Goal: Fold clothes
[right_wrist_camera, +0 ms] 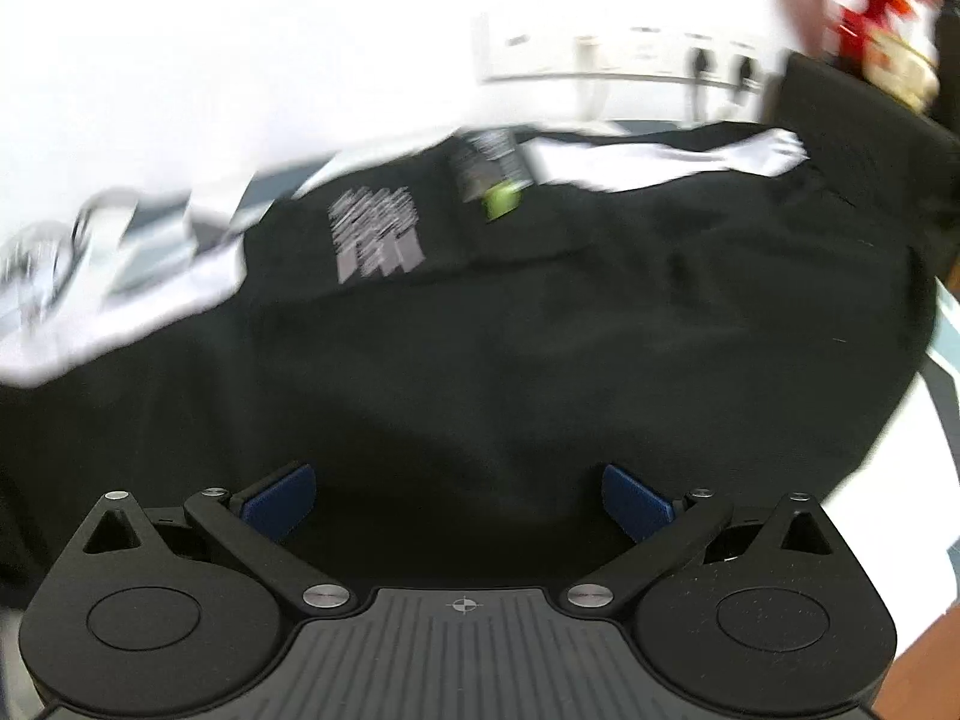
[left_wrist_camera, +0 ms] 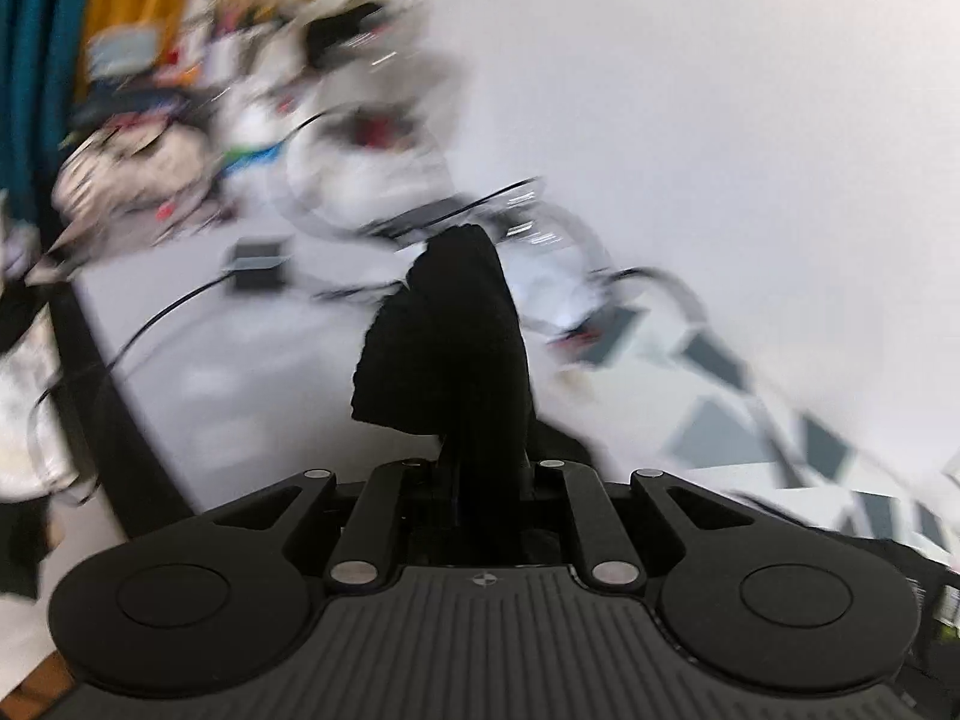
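Observation:
A black garment (right_wrist_camera: 540,330) with a grey printed logo (right_wrist_camera: 375,234) and a neck label lies spread over a white and grey patterned surface (right_wrist_camera: 138,276) in the right wrist view. My right gripper (right_wrist_camera: 459,498) hangs just above it, open, with its blue pads (right_wrist_camera: 282,495) wide apart and nothing between them. In the left wrist view my left gripper (left_wrist_camera: 480,456) is shut on a bunched fold of the black garment (left_wrist_camera: 450,348), which stands up between the fingers and hides them. Both views are blurred by motion.
A cluttered heap of small objects (left_wrist_camera: 198,138) and cables (left_wrist_camera: 180,306) lies at the far left on the white surface. A teal and mustard curtain (left_wrist_camera: 72,6) hangs at the left edge. A white wall with sockets (right_wrist_camera: 660,54) stands behind the garment.

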Available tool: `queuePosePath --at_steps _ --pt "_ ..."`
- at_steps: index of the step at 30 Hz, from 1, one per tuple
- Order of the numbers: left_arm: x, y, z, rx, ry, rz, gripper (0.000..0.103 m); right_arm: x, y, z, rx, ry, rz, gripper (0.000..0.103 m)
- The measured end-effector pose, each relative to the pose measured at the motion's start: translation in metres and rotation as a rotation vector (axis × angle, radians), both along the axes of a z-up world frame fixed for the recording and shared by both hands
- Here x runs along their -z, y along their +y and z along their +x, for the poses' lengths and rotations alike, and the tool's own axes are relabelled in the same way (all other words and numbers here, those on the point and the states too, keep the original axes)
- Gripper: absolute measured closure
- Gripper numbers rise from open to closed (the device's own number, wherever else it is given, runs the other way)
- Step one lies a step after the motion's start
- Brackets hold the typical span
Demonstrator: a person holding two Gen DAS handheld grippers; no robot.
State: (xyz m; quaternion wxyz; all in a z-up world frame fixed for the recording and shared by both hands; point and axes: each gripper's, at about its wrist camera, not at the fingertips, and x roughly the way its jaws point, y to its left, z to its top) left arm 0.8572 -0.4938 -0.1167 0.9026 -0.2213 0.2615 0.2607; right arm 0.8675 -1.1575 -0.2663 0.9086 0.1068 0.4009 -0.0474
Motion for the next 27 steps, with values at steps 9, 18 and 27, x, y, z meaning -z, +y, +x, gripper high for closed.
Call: queuePosePath --at_steps 9,18,27 --pt "-0.023 -0.157 0.055 0.321 -0.111 0.055 0.090 -0.026 -0.139 0.000 0.248 -0.093 0.123 0.001" --pt "0.082 -0.359 0.115 0.864 0.123 0.070 0.085 -0.018 -0.224 0.003 0.291 -0.110 0.133 0.001" --pt "0.044 -0.350 0.074 0.991 0.051 0.173 0.029 -0.011 -0.241 0.019 0.248 -0.106 0.307 0.002"
